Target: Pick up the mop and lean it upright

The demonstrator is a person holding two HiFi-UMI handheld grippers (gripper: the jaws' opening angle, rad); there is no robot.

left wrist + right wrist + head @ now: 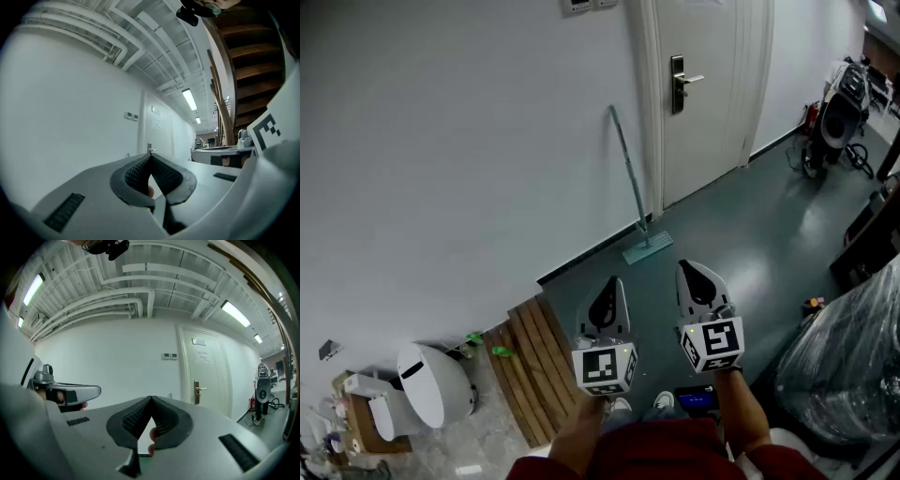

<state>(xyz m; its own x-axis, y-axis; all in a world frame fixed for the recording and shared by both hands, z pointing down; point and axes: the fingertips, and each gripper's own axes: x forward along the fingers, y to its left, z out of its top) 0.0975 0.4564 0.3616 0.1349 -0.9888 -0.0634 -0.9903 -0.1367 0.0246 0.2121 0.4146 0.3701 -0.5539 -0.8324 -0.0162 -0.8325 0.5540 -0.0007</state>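
left gripper: held level, pointing forward, jaws closed tip to tip, nothing between them. right gripper: level, just beside the left one and slightly further forward, jaws closed tip to tip, empty. left forearm and right forearm reach forward from the body side by side, apart, one behind each gripper.

Workshop or lab corridor: white wall, white door, grey floor, exposed ceiling pipes and strip lights, wooden pallet, plastic-wrapped goods, wheeled equipment beyond.
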